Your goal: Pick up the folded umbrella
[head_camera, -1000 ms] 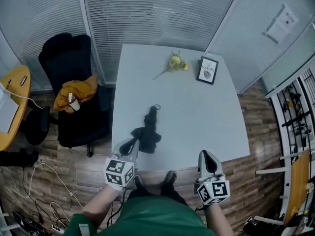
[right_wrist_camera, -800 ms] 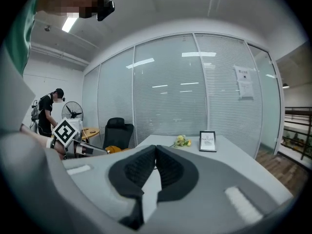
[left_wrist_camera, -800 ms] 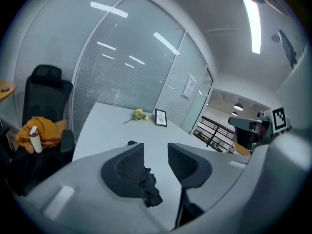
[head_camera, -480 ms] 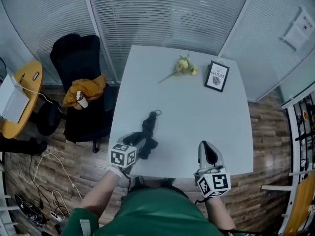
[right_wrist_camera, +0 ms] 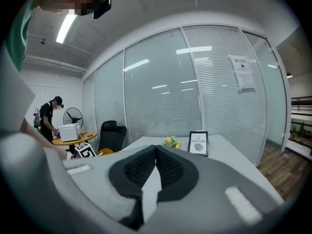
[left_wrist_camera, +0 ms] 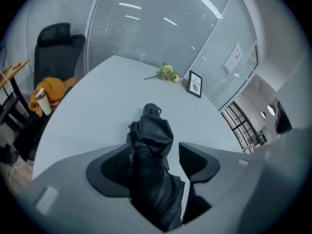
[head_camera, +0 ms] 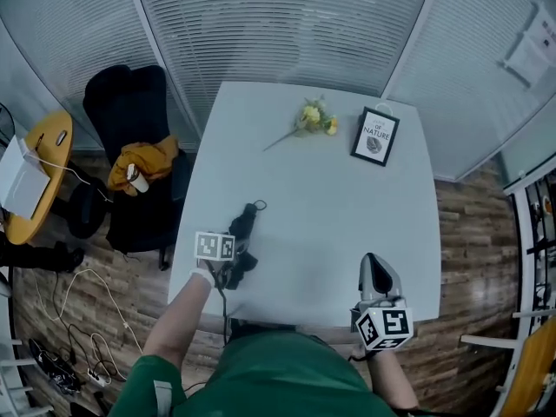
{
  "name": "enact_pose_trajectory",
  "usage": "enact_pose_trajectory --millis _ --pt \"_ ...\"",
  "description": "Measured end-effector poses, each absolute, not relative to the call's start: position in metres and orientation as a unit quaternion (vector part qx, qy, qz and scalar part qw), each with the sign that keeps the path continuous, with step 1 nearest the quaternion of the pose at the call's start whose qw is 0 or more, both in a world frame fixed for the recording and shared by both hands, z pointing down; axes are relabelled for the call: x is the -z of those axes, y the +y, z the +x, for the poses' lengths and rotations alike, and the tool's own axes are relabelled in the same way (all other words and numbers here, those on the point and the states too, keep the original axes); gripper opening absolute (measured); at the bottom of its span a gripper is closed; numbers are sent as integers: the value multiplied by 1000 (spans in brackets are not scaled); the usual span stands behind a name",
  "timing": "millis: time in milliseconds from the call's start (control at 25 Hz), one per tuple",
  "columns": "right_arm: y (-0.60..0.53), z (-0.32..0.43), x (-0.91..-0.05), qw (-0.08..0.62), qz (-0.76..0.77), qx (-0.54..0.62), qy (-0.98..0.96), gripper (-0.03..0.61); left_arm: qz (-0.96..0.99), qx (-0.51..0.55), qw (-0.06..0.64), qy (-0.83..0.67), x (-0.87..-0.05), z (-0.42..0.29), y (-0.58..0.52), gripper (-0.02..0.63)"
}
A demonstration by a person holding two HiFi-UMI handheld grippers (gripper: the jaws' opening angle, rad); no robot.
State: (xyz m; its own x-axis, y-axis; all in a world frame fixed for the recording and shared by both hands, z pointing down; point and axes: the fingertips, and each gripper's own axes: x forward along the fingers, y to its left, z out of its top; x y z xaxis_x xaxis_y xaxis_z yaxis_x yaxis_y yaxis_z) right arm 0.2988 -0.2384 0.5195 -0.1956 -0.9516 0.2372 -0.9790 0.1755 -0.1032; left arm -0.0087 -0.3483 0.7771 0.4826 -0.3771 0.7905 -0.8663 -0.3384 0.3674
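The folded black umbrella (head_camera: 244, 226) lies on the white table (head_camera: 347, 224), near its front left corner, strap loop pointing away from me. My left gripper (head_camera: 233, 266) is down over the umbrella's near end. In the left gripper view the umbrella (left_wrist_camera: 153, 135) lies between the wide jaws of that gripper (left_wrist_camera: 155, 152). It rests close against the left pad with a gap at the right one. These jaws have just been opening. My right gripper (head_camera: 373, 263) hovers at the table's front right, and the right gripper view shows it (right_wrist_camera: 156, 150) shut and empty.
A yellow flower (head_camera: 313, 118) and a framed picture (head_camera: 374, 137) stand at the table's far end. A black chair (head_camera: 130, 111) with an orange garment (head_camera: 143, 159) sits left of the table. Beyond it is a yellow round table (head_camera: 39, 172). Cables (head_camera: 61, 354) lie on the floor.
My left gripper has come down and forward from the table's front edge onto the umbrella, and its jaws have spread. The right gripper stays shut near the front right edge.
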Motion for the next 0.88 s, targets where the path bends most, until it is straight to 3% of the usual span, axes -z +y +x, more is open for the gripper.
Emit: enact_pose_trajectory --millis 400,760,880 --pt "-243 333 -541 69 623 -146 -766 3 717 -463 330 -403 -822 -10 -346 316" --pt "-237 315 -544 70 615 -153 -771 3 731 -444 316 -411 -815 -19 -352 295" --pt "-232 305 -543 68 617 -154 -769 3 746 -376 379 -398 -809 -15 -346 290"
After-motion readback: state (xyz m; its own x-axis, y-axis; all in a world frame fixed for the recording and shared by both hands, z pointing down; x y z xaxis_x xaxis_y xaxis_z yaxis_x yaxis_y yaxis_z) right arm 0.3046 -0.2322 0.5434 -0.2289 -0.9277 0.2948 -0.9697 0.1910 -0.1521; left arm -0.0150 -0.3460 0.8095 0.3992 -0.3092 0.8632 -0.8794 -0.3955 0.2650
